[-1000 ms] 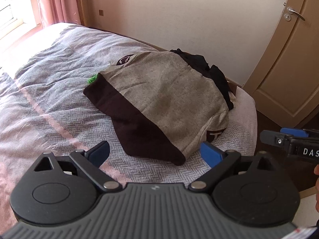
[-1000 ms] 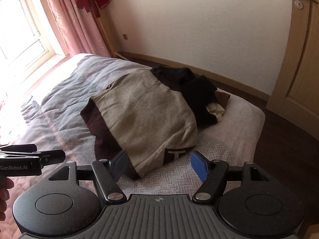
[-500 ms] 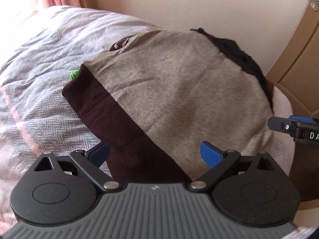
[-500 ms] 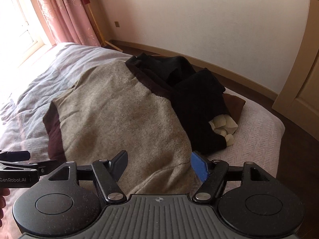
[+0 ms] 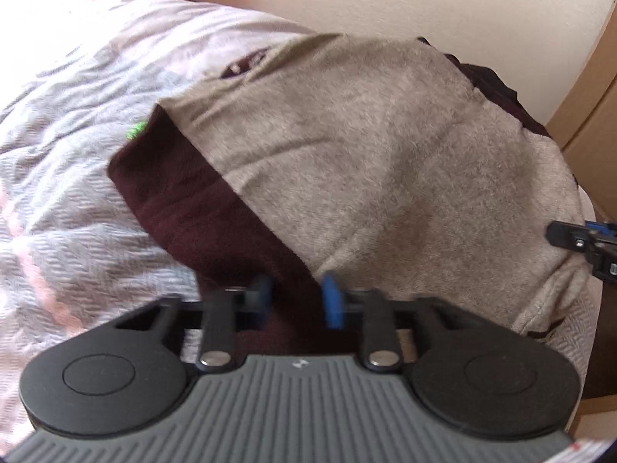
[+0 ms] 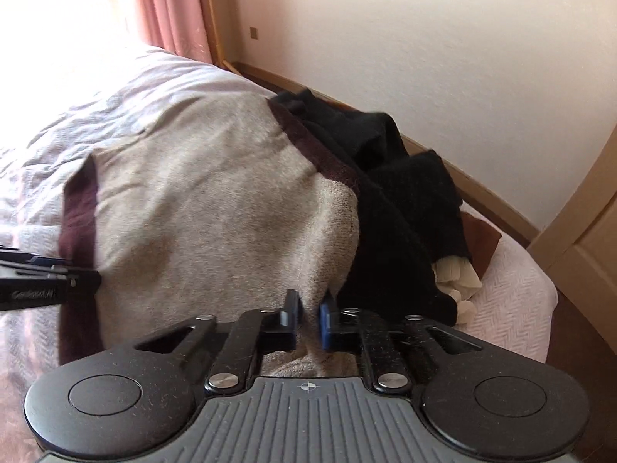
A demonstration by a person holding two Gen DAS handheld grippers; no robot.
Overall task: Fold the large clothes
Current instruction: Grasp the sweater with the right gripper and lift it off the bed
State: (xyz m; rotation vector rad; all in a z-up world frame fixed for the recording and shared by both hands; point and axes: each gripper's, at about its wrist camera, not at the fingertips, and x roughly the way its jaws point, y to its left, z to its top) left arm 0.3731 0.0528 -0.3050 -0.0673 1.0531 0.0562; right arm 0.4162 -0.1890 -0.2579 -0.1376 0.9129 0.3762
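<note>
My bed [image 6: 513, 301] has a pale herringbone cover [image 5: 69, 200], and lying on it is the big grey sweater [image 5: 366, 162] with dark maroon trim, plus a heap of black clothes [image 6: 405, 208] beside it (something cream poking out underneath).

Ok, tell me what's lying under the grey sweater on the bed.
Under the grey sweater a black garment sticks out at its far edge, with brown and cream fabric beyond. A green scrap peeks out too. The rest is covered.

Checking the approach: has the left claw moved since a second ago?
Yes. The left claw came down and forward over the bed, onto the sweater's dark hem; its jaws are closing on it.
</note>
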